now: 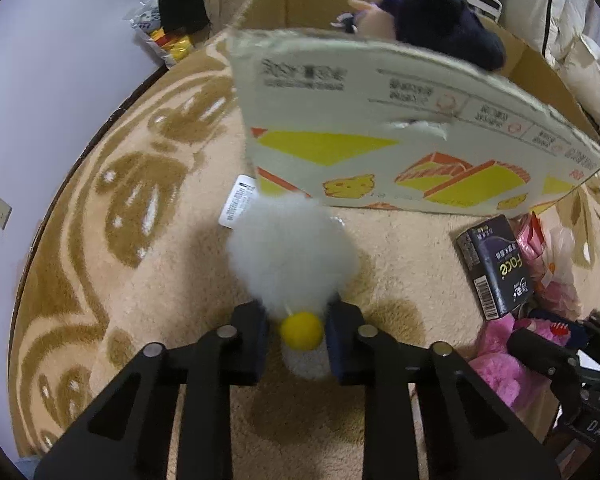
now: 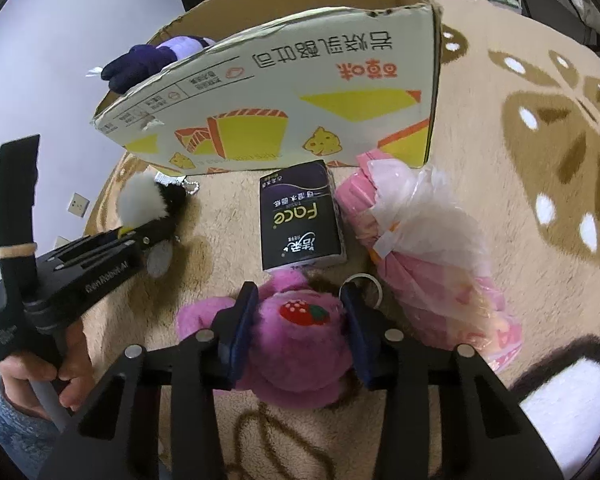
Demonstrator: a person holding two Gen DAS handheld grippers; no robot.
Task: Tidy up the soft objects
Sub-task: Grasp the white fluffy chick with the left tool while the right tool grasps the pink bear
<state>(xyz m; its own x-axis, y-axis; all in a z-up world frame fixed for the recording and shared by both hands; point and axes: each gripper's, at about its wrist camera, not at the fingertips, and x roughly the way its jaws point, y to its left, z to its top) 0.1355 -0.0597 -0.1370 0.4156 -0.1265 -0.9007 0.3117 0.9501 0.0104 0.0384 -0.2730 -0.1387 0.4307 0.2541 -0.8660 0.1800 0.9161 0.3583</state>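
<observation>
Nearest the lenses, both grippers point steeply down at the patterned rug (image 2: 520,208), each working one toy. Largest, the open-topped cardboard box (image 2: 300,92) stands on the rug behind all loose items, placed as the likely collection bin; a dark purple plush (image 1: 440,20) already hangs over its rim. Beside it lie a bagged pink bundle (image 2: 420,248) and a black tissue pack (image 2: 300,220), both just in front of the box. The right gripper (image 2: 298,320) straddles a pink strawberry plush (image 2: 296,340), jaws partly open; pad contact cannot be confirmed. The left gripper (image 1: 298,340) is closed tight on a grey-white penguin keychain plush (image 1: 292,252) near its yellow beak (image 1: 302,330). Its long axis runs away from the gripper toward the box, tag end foremost, probably suiting a lift straight into the box.
</observation>
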